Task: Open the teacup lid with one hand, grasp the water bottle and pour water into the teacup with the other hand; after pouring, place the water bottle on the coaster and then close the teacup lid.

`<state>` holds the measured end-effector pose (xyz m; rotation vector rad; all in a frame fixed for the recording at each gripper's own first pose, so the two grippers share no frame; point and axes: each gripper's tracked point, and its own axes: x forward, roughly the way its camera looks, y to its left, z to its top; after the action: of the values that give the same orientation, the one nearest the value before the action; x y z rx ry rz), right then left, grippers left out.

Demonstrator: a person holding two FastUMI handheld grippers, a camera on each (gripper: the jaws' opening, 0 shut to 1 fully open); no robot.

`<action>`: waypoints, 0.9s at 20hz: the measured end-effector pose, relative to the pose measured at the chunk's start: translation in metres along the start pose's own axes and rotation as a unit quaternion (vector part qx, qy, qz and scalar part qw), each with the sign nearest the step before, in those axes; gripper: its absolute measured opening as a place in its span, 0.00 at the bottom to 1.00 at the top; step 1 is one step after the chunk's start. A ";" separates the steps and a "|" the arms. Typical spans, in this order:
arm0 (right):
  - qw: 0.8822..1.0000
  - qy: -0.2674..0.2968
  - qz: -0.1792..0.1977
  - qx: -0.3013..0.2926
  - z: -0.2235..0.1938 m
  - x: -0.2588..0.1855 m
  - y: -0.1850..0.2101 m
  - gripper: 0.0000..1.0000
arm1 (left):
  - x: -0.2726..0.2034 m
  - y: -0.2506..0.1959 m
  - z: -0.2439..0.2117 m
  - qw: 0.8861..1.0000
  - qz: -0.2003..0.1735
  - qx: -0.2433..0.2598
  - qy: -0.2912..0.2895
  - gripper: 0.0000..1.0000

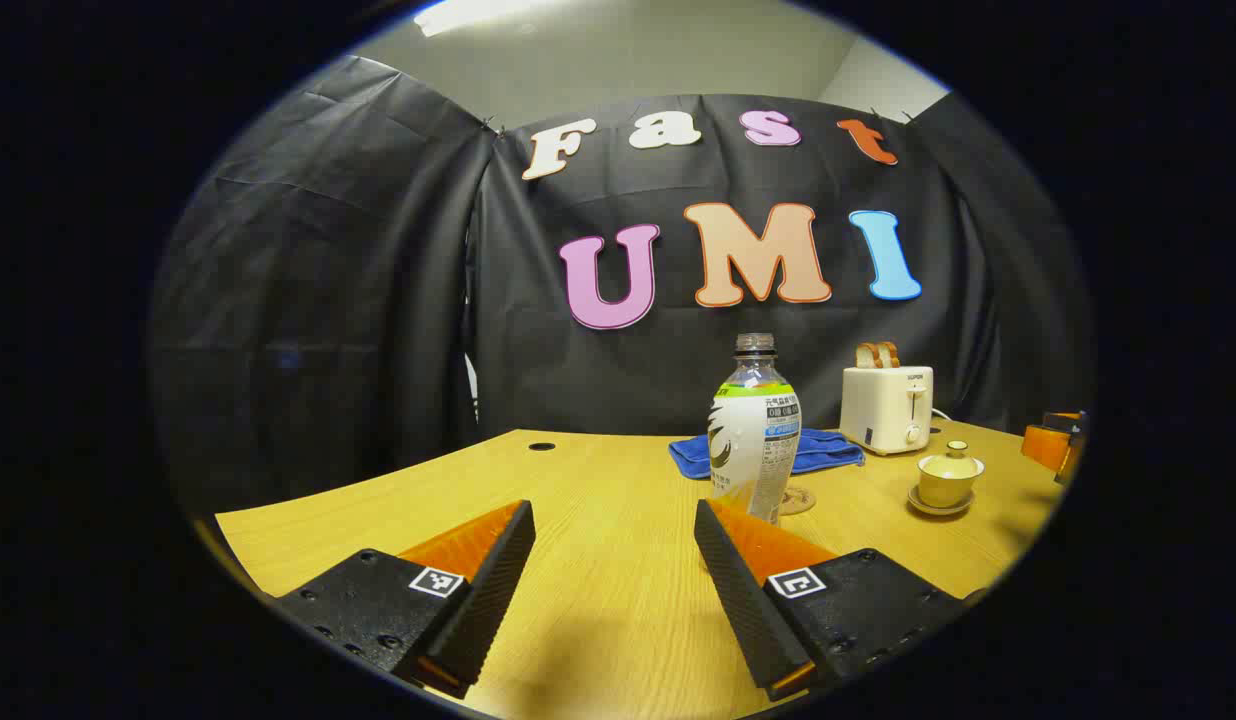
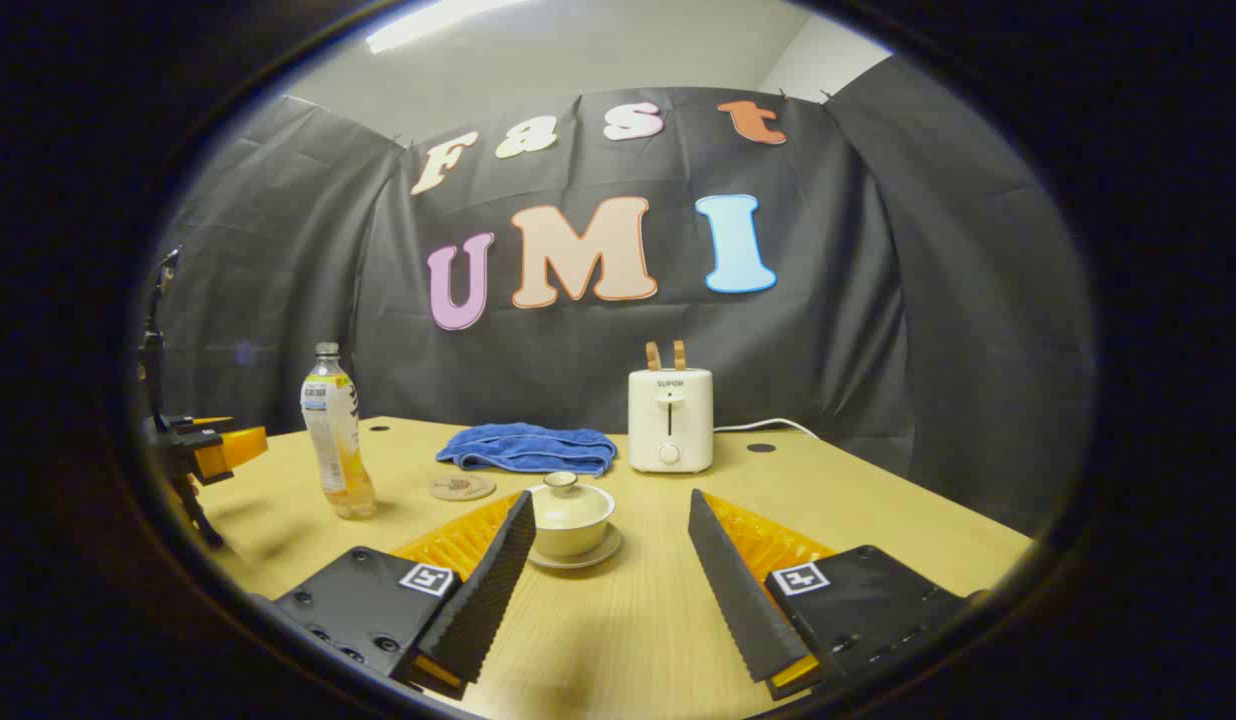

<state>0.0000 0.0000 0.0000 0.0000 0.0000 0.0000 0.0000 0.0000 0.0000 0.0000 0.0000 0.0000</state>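
A capless water bottle with a white label stands upright on the wooden table, just beyond my open left gripper and slightly right of its gap. The round coaster lies right behind the bottle. A cream teacup with its lid on sits on a saucer farther right. In the right gripper view the lidded teacup sits close ahead, near the left finger of my open right gripper. The bottle and coaster lie to its left, and the left gripper shows at the far left edge.
A blue cloth lies crumpled at the back of the table, next to a white toaster holding two slices. The toaster and its cord stand behind the teacup in the right gripper view. Two cable holes pierce the tabletop.
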 end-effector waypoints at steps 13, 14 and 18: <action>1.000 0.000 -0.001 0.000 0.001 0.000 -0.001 1.00 | 0.000 -0.001 0.000 1.000 0.000 -0.001 0.000 0.94; 1.000 0.000 -0.001 0.000 0.000 -0.001 -0.001 1.00 | 0.000 -0.001 0.001 1.000 0.000 -0.001 0.000 0.94; 1.000 0.000 -0.001 0.000 0.000 0.000 -0.001 1.00 | 0.000 -0.002 0.000 1.000 0.001 -0.001 0.000 0.94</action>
<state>0.0000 -0.0014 -0.0001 -0.0003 -0.0005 -0.0011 -0.0001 -0.0016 -0.0004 -0.0017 -0.0003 0.0011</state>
